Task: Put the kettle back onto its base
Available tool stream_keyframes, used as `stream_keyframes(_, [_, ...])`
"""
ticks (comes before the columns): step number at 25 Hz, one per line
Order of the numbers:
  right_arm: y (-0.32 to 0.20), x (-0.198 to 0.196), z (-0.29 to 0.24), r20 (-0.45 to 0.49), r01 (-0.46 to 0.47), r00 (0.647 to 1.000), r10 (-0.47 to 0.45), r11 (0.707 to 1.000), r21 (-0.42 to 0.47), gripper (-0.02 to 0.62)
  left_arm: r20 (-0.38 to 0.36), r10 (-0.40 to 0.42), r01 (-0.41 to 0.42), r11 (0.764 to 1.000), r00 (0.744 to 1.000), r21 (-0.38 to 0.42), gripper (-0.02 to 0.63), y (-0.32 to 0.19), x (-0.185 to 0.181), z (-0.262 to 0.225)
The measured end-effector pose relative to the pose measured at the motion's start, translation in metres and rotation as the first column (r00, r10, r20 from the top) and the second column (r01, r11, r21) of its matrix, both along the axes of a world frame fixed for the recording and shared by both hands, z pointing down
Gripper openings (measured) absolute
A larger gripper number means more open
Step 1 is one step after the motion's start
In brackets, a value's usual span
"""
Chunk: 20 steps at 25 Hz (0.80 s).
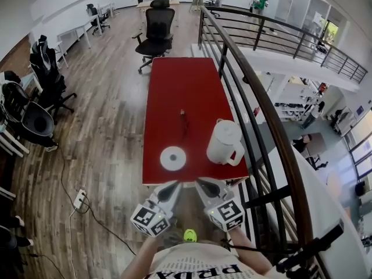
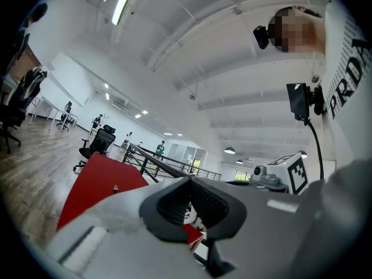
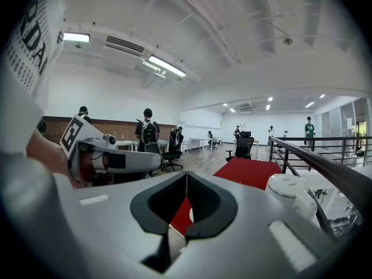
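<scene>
- a long red rectangular table (image 1: pixel 180 92) stands on a wooden plank floor (image 1: pixel 110 127), with a dark metal railing (image 1: pixel 261 103) running close along its right edge.
- the white plastic kettle (image 1: pixel 224 142), with a lid and a loop handle, stands upright by the table's near right corner, its handle turned toward that corner.
- the flat round white base (image 1: pixel 173 158) lies just inside the near edge, about midway along it. it is left of the kettle and apart from it, and nothing sits on it.
- the left tool (image 1: pixel 173 185) is held just off the near edge, over the floor, with its tip pointing toward the base. in the left gripper view its jaws are pressed together at the tips and nothing is between them.
- the right tool (image 1: pixel 202 184) is held just beside the left one, also off the near edge. its jaws are likewise closed tip to tip and empty. in the right gripper view the kettle shows ahead and to the right of the jaws.
- neither tool touches the kettle or the base.
- a small dark object (image 1: pixel 183 116) sits near the middle of the table. it may be a clip or a cable end, but it is too small to tell.
- a black office chair (image 1: pixel 157 31) stands at the table's far edge.
- a white power strip (image 1: pixel 79 199) lies on the floor, left of the table's near left corner.
</scene>
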State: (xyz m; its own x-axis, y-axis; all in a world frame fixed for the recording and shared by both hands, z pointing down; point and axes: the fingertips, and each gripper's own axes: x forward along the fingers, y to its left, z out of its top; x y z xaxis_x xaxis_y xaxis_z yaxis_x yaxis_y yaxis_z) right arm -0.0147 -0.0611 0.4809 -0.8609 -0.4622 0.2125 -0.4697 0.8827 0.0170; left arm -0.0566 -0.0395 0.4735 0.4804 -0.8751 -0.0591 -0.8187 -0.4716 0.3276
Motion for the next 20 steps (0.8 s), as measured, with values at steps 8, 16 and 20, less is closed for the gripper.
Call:
stream_keyframes(8, [-0.023,-0.011,0.000,-0.010,-0.055,0.998,0.055,0.998,-0.011,0.009,-0.011,0.062,-0.062,0.998,0.998,-0.005,-0.009,-0.027,-0.008,0.006])
stream_keyframes(16, [-0.055,-0.041,-0.012,0.001,-0.070,0.998,0.070,0.998,-0.003,0.009,-0.010,0.086,-0.085,0.996,0.996,0.018,-0.009,-0.063,-0.036,-0.007])
stream_keyframes(20, [-0.067,-0.054,-0.017,0.009,-0.081,0.997,0.081,0.997,0.013,0.009,-0.007,0.093,-0.093,0.995,0.996,0.026,-0.009,-0.072,-0.050,-0.015])
